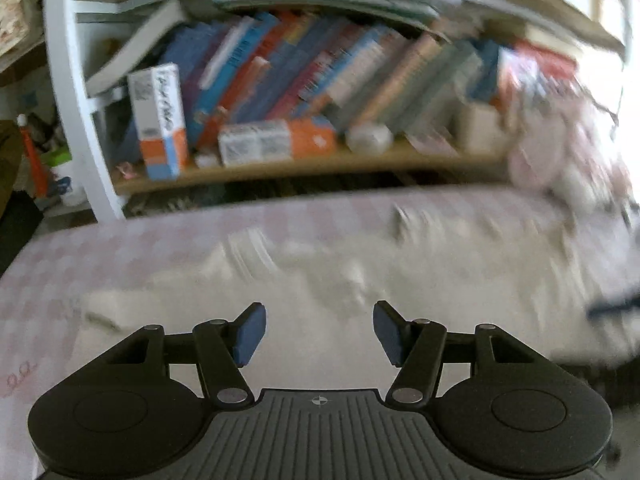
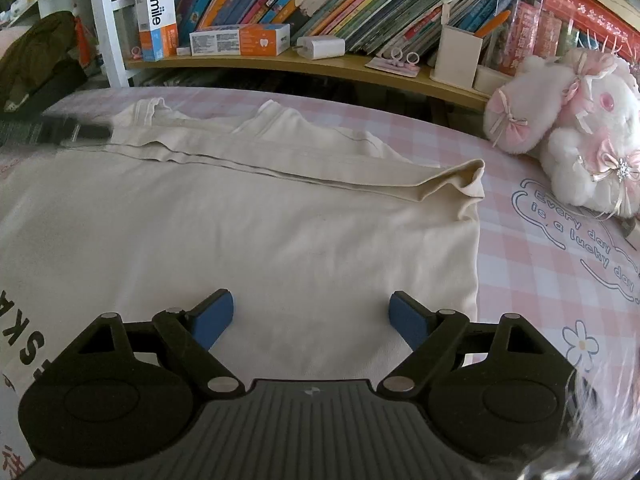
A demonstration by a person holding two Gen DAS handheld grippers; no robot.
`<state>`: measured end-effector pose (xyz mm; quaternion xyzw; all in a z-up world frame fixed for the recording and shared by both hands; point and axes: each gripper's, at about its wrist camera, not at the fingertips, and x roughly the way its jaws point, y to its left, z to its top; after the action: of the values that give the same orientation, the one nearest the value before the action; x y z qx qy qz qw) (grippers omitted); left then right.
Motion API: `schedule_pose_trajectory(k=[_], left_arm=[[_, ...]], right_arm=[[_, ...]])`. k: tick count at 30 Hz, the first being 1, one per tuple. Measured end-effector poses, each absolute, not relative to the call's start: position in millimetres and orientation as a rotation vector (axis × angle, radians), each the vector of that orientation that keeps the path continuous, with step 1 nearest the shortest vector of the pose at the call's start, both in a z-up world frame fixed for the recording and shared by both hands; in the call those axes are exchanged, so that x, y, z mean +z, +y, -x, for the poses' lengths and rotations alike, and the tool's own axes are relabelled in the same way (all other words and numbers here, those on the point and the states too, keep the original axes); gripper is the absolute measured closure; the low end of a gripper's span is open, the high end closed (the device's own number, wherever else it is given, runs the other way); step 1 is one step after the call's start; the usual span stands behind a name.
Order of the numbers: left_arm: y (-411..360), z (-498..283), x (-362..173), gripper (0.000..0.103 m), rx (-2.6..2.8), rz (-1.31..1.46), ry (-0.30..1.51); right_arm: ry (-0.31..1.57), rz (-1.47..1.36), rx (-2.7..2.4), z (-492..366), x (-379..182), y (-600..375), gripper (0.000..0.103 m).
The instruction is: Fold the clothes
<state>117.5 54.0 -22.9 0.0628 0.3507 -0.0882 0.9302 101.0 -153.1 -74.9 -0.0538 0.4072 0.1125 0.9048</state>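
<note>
A cream T-shirt (image 2: 248,232) lies spread on the pink checked bed sheet (image 2: 532,280), with black letters at its near left edge. Its far part is folded over in a long band that ends in a bunched sleeve (image 2: 464,184) on the right. My right gripper (image 2: 311,318) hovers open over the shirt's near right part, with nothing between its blue pads. The left wrist view is blurred by motion. There my left gripper (image 1: 319,330) is open over the cream shirt (image 1: 320,280), holding nothing. It also appears as a dark smear (image 2: 80,132) at the shirt's far left corner.
A low wooden shelf (image 2: 320,66) with books and small boxes runs behind the bed. A white and pink plush toy (image 2: 576,132) sits on the sheet at the right. A white frame post (image 2: 104,20) and dark clothing (image 2: 36,56) stand at the far left.
</note>
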Motion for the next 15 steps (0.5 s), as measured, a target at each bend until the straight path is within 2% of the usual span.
schedule_pose_trajectory(k=[8, 10, 15], left_arm=[[55, -119, -35, 0.043, -0.187, -0.177, 0.747], [64, -128, -35, 0.043, -0.175, -0.153, 0.756], [84, -140, -37, 0.043, -0.160, -0.108, 0.771]], right_arm=[[0.804, 0.016, 0.161, -117, -57, -164, 0.025], [0.805, -0.031, 0.126, -131, -53, -176, 0.029], [0.887, -0.198, 0.107, -170, -61, -203, 0.034]])
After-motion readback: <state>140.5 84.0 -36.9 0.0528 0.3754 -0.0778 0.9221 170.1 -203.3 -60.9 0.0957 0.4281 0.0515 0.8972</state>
